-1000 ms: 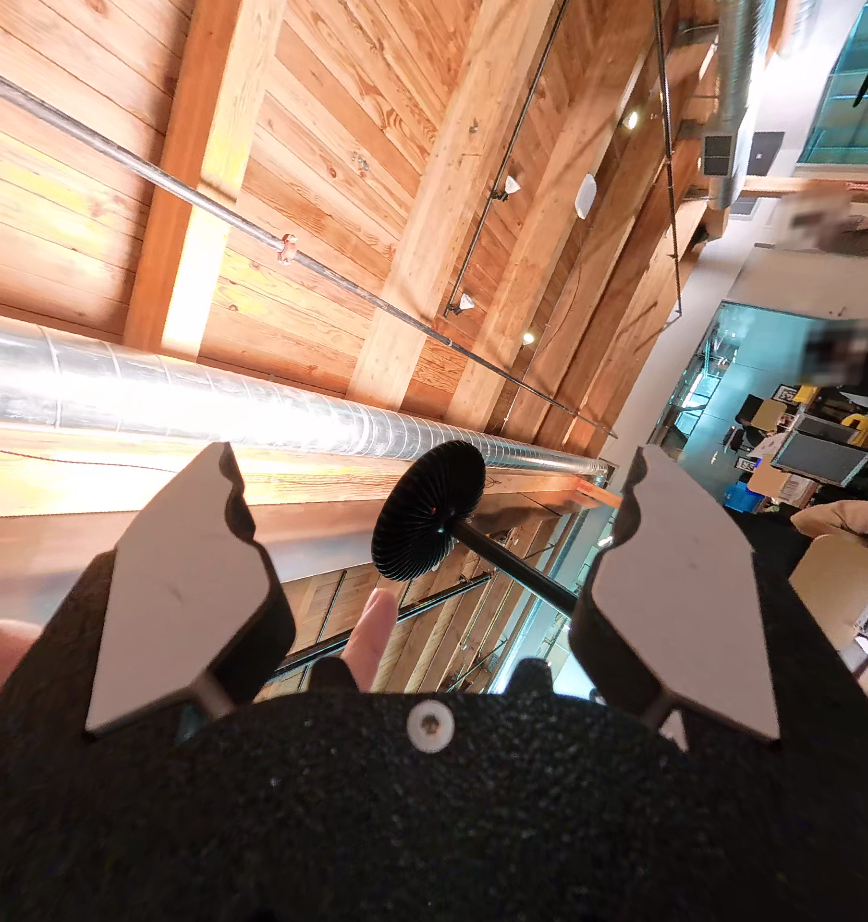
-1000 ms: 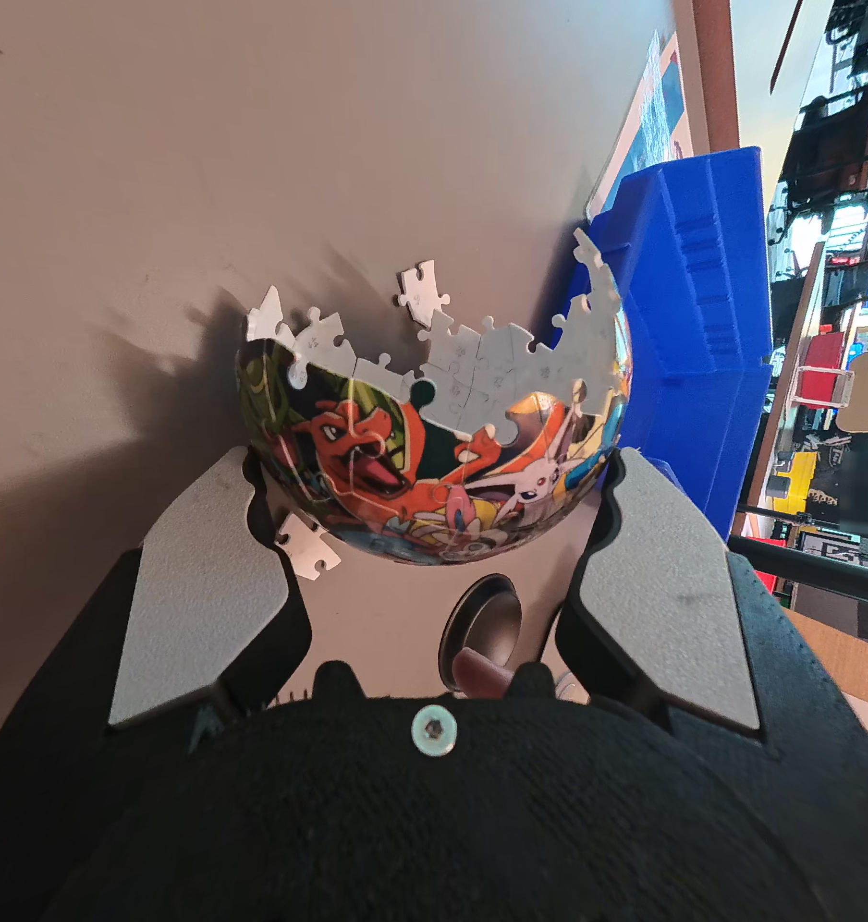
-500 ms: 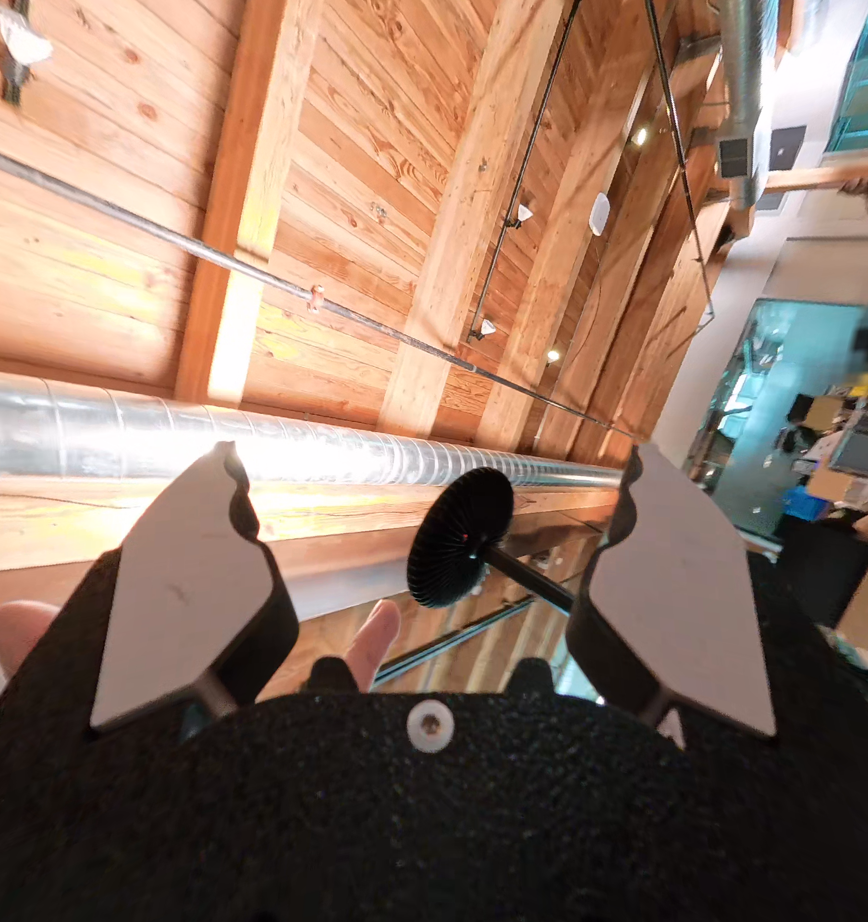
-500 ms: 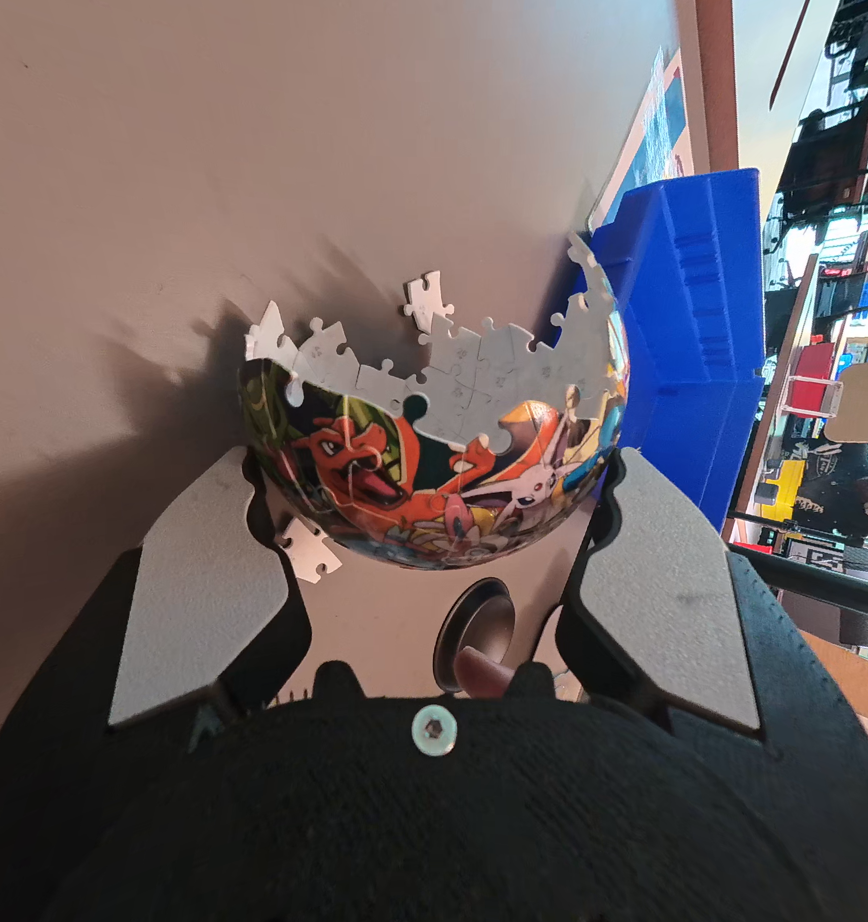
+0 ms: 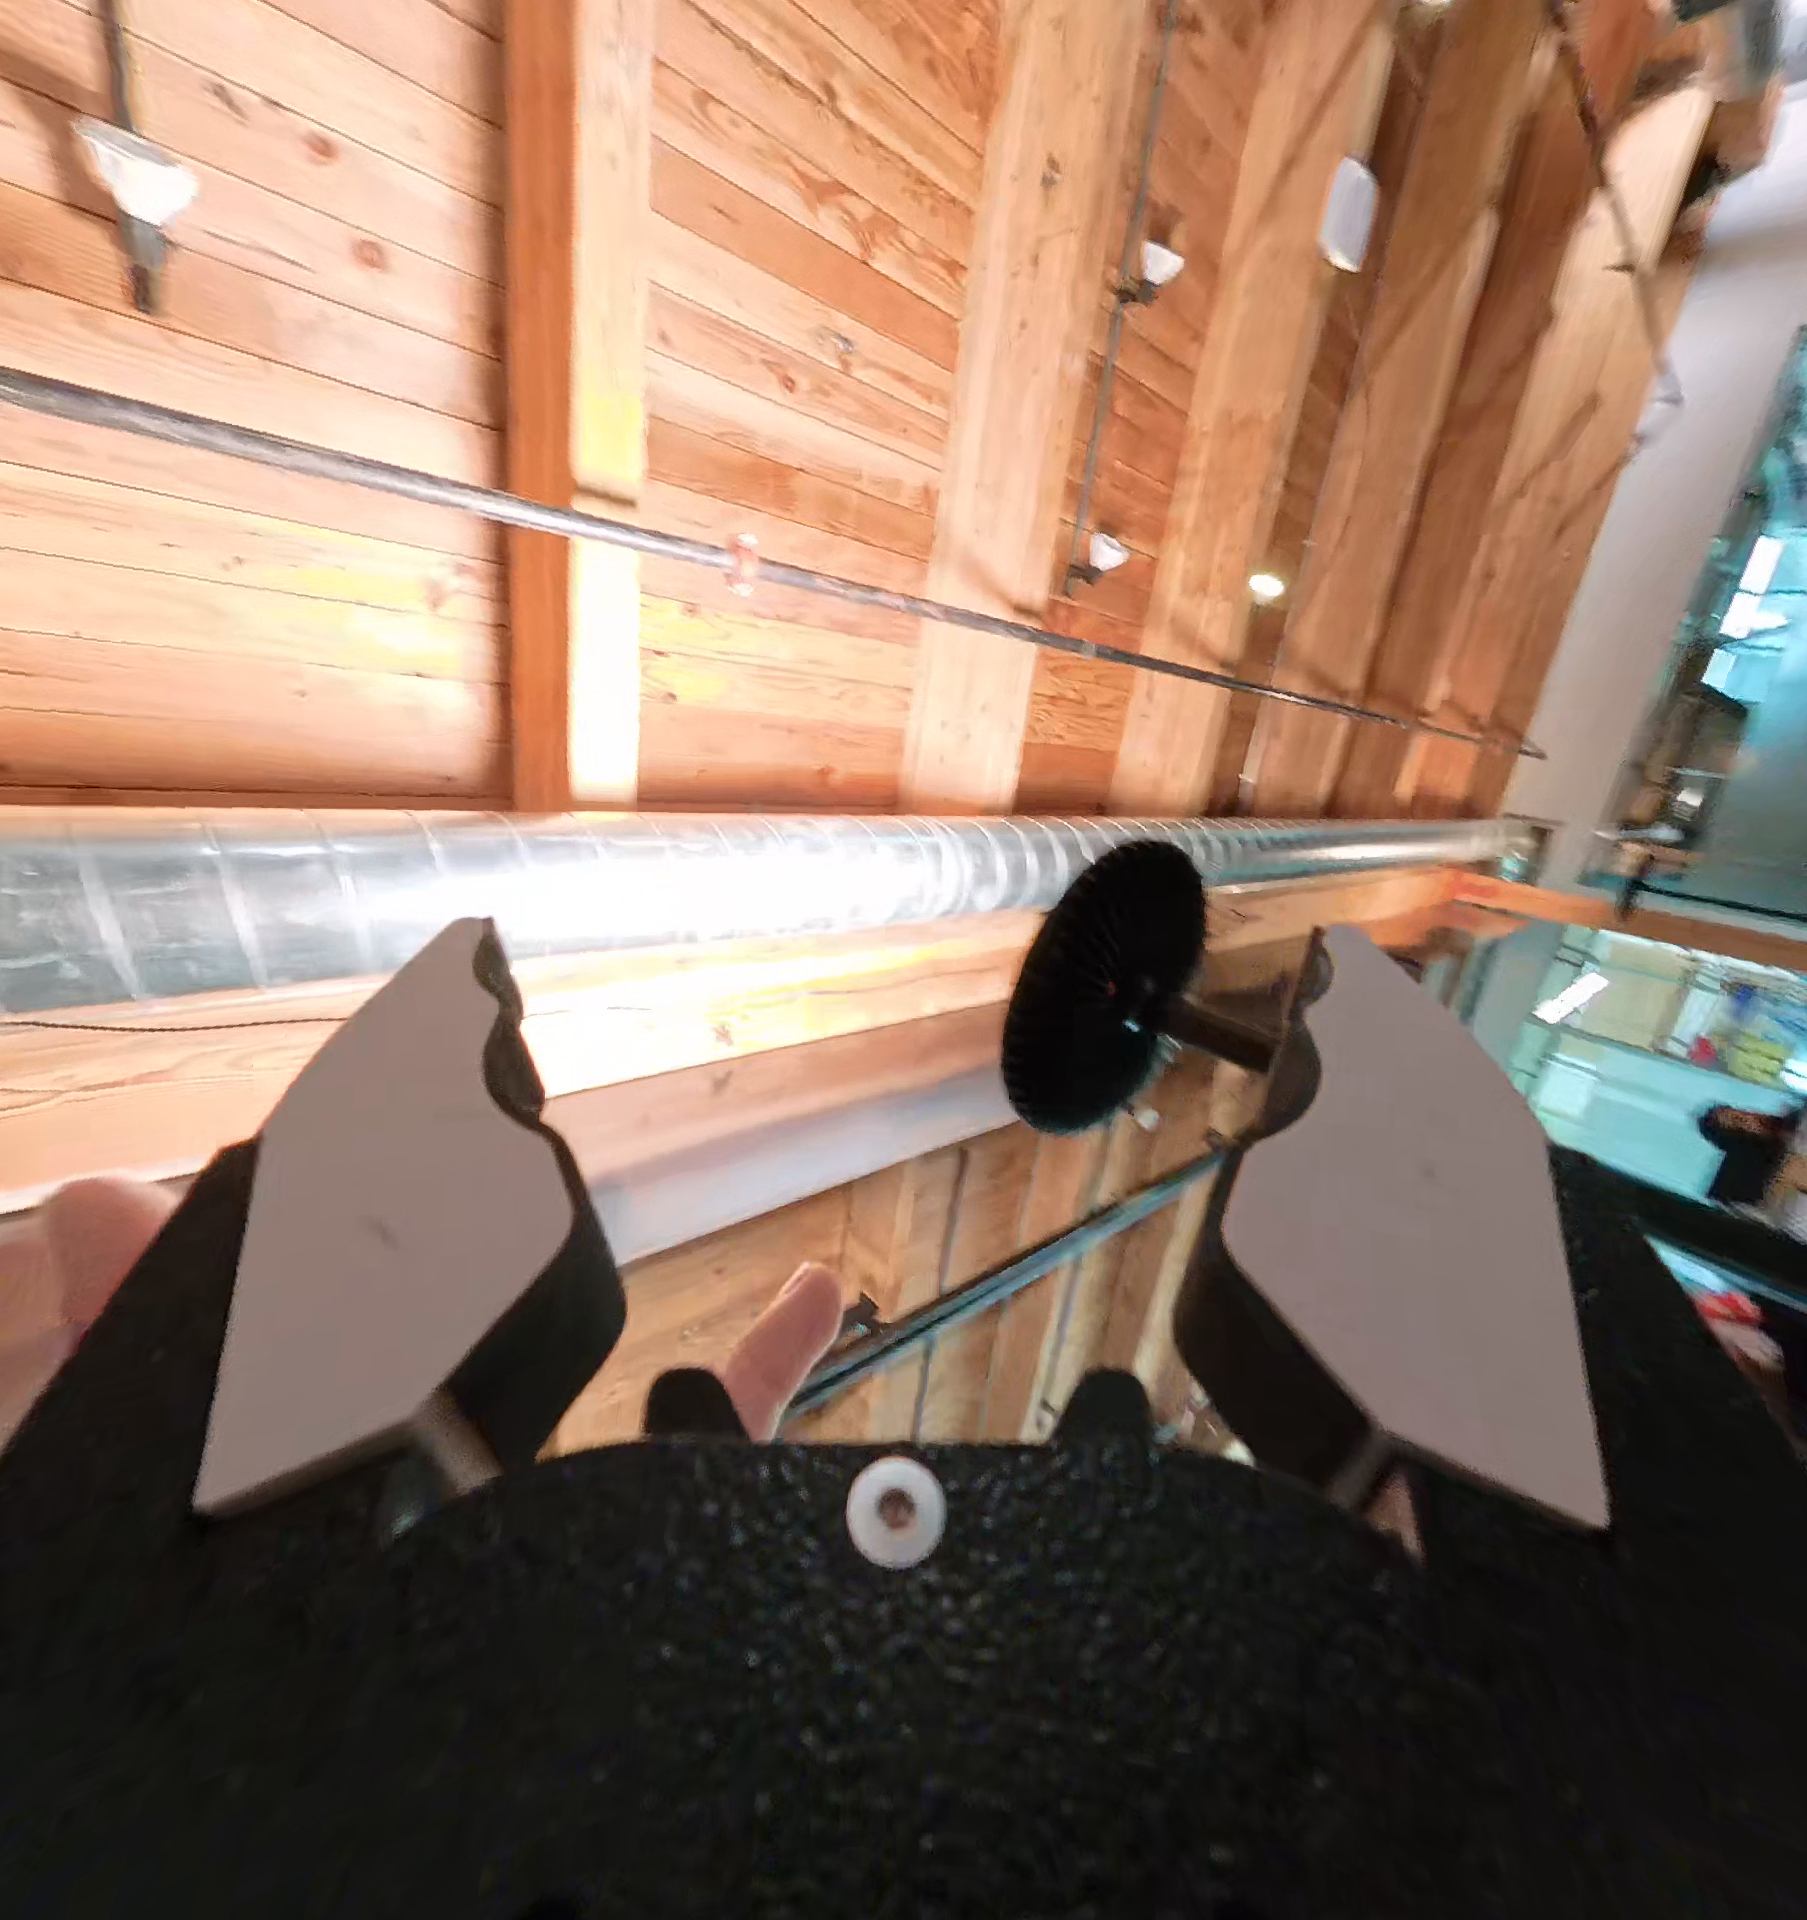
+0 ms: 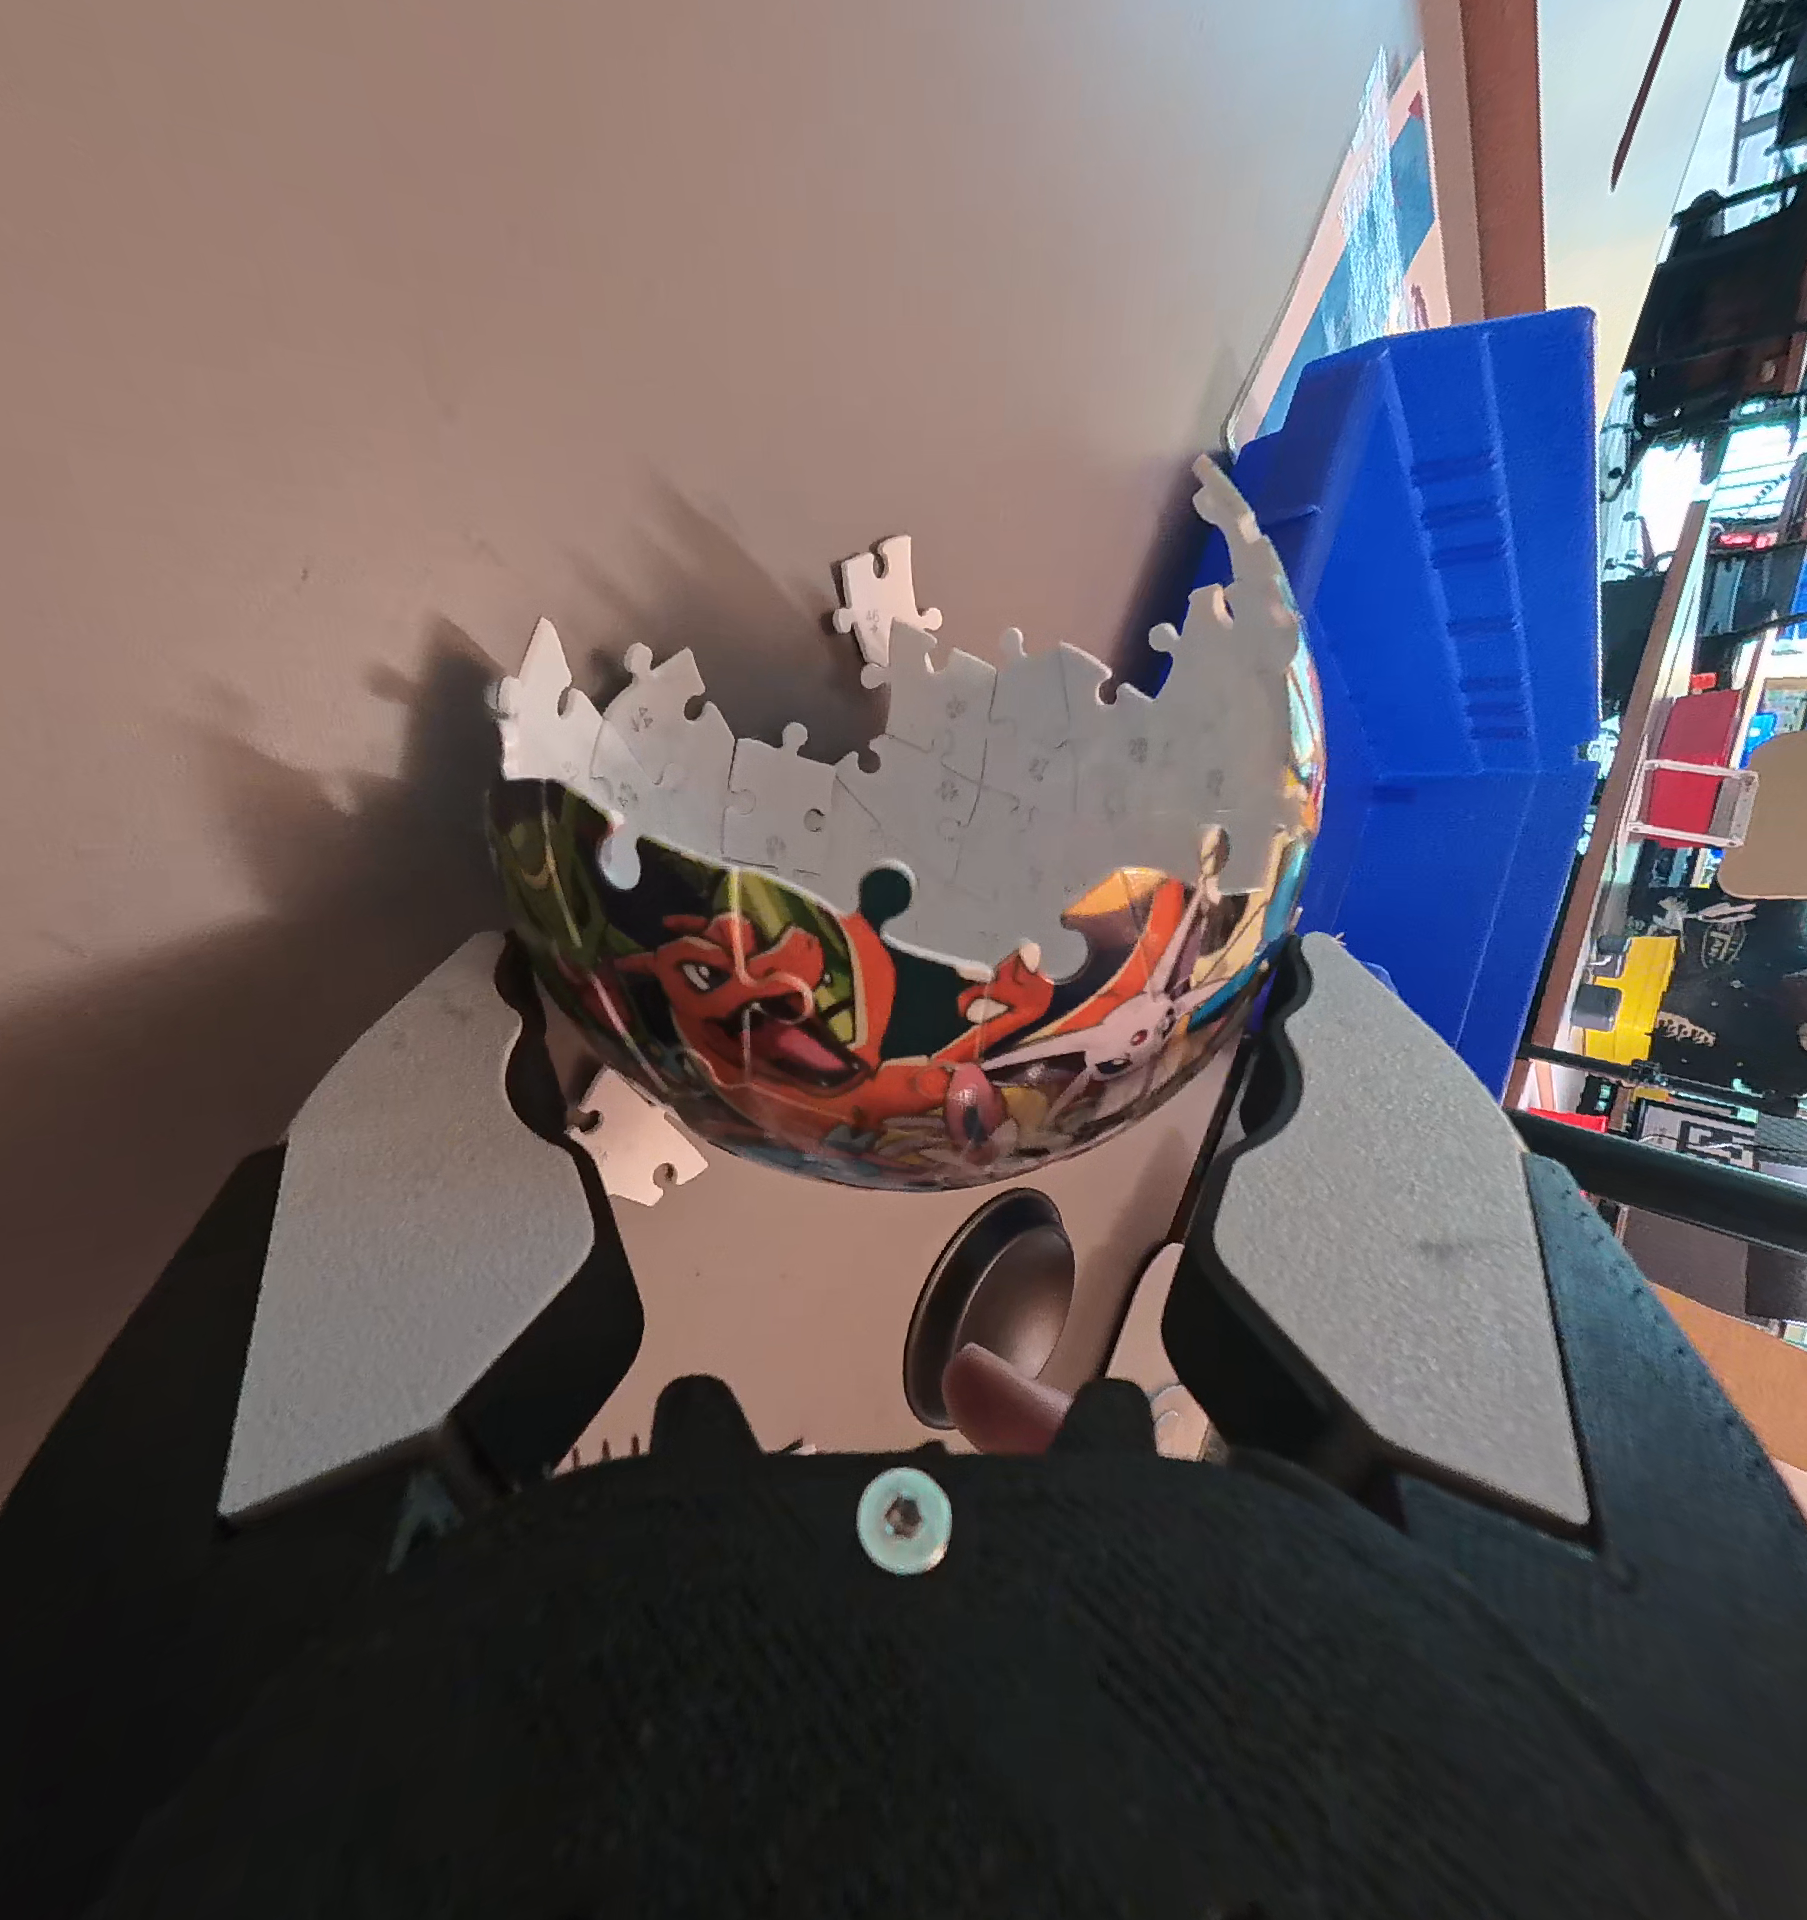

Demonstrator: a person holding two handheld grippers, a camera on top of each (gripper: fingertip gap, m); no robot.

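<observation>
Half-built puzzle ball [image 6: 909, 935] sits on the bench [image 6: 463, 312], cradled between the spread jaws of the right hand-held gripper [image 6: 899, 1029]; contact unclear. Close slowly: shell looks fragile. Loose piece [image 6: 634, 1148] beside it. Left hand-held gripper [image 5: 899, 1039] open, empty, aimed at ceiling.

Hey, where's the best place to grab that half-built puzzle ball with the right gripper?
Probably the puzzle ball is best held low on its closed, rounded lower half, one finger on each side, coming in level from the near side. The jagged open rim is only loosely joined pieces. The right gripper already straddles it there.
</observation>
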